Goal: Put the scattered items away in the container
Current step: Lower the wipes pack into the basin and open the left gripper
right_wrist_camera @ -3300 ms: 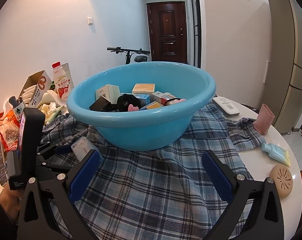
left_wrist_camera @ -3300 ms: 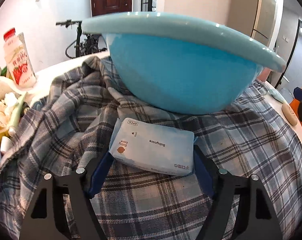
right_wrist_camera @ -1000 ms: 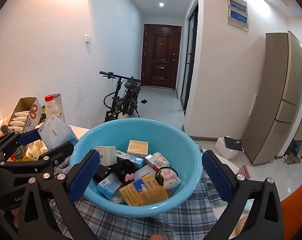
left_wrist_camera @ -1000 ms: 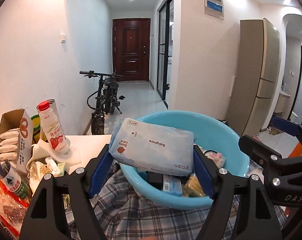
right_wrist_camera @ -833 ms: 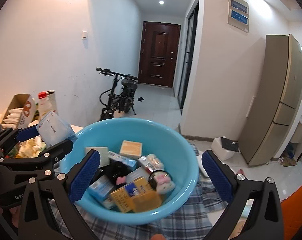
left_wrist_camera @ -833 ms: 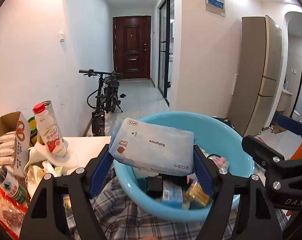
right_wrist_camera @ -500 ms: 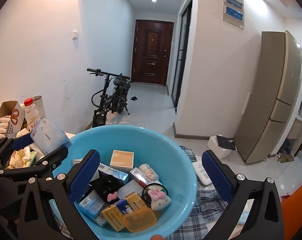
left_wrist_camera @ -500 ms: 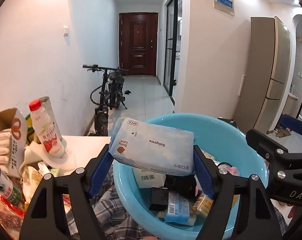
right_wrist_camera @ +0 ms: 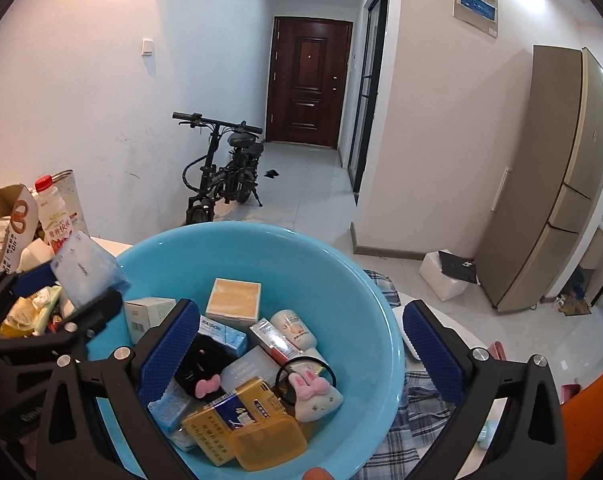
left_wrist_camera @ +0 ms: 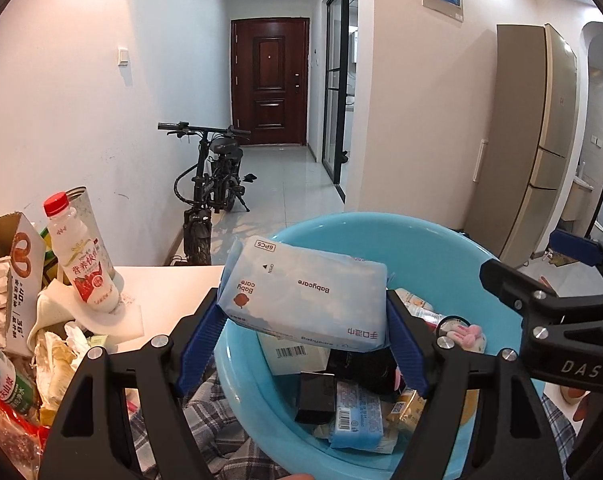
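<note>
My left gripper (left_wrist_camera: 301,344) is shut on a light blue Babycare wipes pack (left_wrist_camera: 305,292) and holds it in the air over the left rim of the blue basin (left_wrist_camera: 365,224). The basin (right_wrist_camera: 361,280) holds several small items: boxes, a yellow case, a plush bunny hair tie (right_wrist_camera: 315,390). My right gripper (right_wrist_camera: 297,348) is open and empty above the basin. The left gripper with the pack (right_wrist_camera: 83,276) shows at the left of the right wrist view.
The basin stands on a plaid cloth (left_wrist_camera: 217,432) on a white table (left_wrist_camera: 161,284). A strawberry milk bottle (left_wrist_camera: 81,256), a pretzel box (left_wrist_camera: 9,280) and wrappers crowd the table's left side. A bicycle (right_wrist_camera: 221,172) stands in the hallway beyond.
My left gripper lifted the wipes pack off the plaid cloth and carried it up over the basin's rim. My right gripper rose and moved forward over the basin, still open.
</note>
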Demonstrator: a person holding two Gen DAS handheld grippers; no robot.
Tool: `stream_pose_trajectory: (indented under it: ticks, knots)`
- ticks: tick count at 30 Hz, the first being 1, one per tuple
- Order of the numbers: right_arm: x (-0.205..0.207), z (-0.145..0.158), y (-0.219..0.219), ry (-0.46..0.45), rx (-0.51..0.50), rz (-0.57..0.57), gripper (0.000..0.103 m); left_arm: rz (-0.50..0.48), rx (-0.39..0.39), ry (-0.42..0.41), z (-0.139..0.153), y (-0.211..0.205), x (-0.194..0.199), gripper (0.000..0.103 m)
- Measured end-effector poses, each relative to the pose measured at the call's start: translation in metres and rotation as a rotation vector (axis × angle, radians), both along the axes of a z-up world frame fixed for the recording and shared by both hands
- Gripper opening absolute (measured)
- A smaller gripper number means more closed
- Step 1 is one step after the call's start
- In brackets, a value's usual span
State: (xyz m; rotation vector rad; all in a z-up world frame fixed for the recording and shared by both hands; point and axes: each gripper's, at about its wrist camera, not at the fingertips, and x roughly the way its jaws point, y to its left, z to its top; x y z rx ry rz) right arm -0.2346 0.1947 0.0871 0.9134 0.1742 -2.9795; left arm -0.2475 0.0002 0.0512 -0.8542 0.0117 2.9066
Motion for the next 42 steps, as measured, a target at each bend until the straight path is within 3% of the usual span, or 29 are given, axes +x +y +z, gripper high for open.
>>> stream_pose_trajectory:
  ticks: [12,28,30,33,38,42]
  knots:
    - [-0.003,-0.006,-0.006,-0.012,0.06,-0.038,0.103,-0.016,0.029,0.019,0.008,-0.004,0.003,0.076]
    - [0.004,0.004,-0.001,0.01,0.053,-0.061,0.103,-0.029,0.023,0.01,0.006,-0.002,0.002,0.076]
    - [0.004,0.005,-0.002,0.012,0.058,-0.059,0.103,-0.027,0.022,0.012,0.006,-0.002,0.003,0.082]
    - [0.004,0.006,-0.001,0.012,0.056,-0.059,0.103,-0.04,0.022,0.026,0.007,-0.001,0.005,0.101]
    - [0.006,0.009,-0.001,0.018,0.052,-0.065,0.103,-0.042,-0.03,0.051,0.008,0.005,0.009,0.103]
    - [0.008,0.01,-0.002,0.023,0.064,-0.073,0.103,-0.041,-0.028,0.041,0.009,0.005,0.009,0.103]
